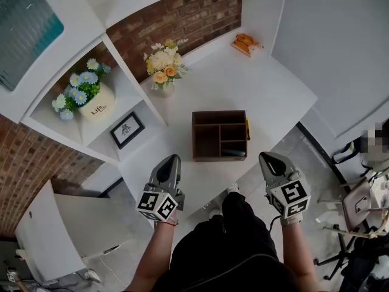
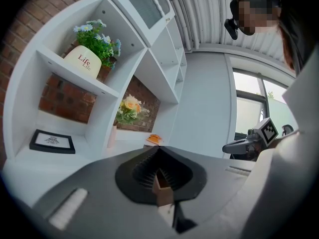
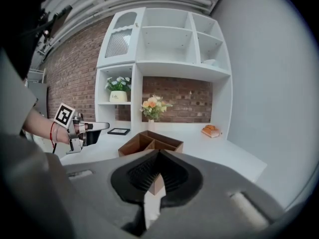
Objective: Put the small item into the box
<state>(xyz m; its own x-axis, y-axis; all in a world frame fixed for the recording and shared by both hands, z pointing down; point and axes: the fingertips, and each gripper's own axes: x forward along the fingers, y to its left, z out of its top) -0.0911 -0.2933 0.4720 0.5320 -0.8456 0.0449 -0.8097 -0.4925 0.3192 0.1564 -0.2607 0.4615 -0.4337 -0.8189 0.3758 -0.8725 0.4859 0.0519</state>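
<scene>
A brown wooden box with several compartments stands on the white table. A dark small item lies in its near right compartment, and a thin yellow thing shows at its right wall. My left gripper hovers near the table's front edge, left of the box, shut and holding nothing. My right gripper hangs to the box's right, also shut and holding nothing. The right gripper view shows the box ahead beyond the shut jaws, with the left gripper at the left. The left gripper view shows the right gripper at the right.
A vase of flowers stands behind the box. An orange object lies at the table's far corner. White shelves at the left hold a flower pot and a framed picture. A brick wall backs the table.
</scene>
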